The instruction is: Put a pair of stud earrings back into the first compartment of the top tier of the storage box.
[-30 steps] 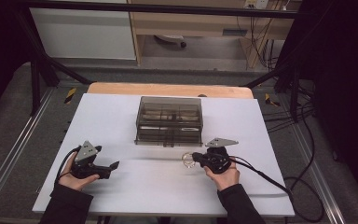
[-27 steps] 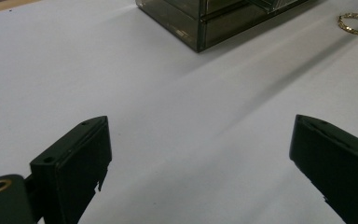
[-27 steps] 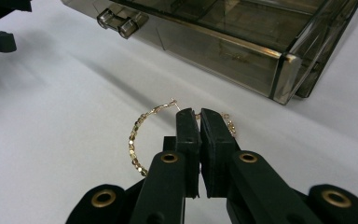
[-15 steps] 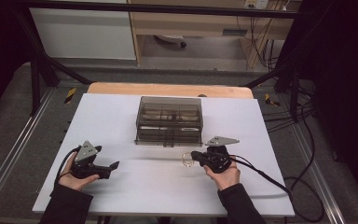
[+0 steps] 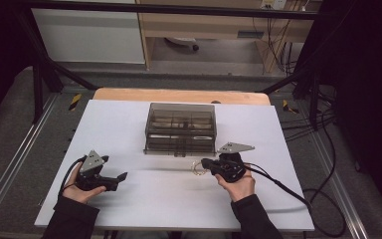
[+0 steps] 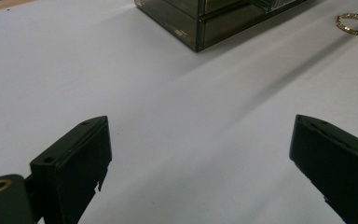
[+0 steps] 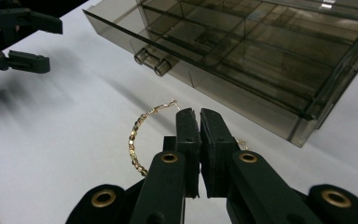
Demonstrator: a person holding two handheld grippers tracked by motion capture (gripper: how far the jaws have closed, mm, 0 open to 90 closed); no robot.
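Observation:
A thin gold hoop lies low on the white table, just in front of a smoky see-through compartment box. My right gripper has its jaws pressed together at the hoop's edge. In the right gripper view the hoop curves out to the left of my right gripper and a short piece shows to its right. The part at the tips is hidden. My left gripper rests at the near left with its jaws wide apart and nothing between them, as the left gripper view confirms.
The box has a small hinge or latch at its near corner and several inner cells. In the left gripper view its corner and the hoop sit far ahead. A cable trails right. A wooden strip borders the far edge.

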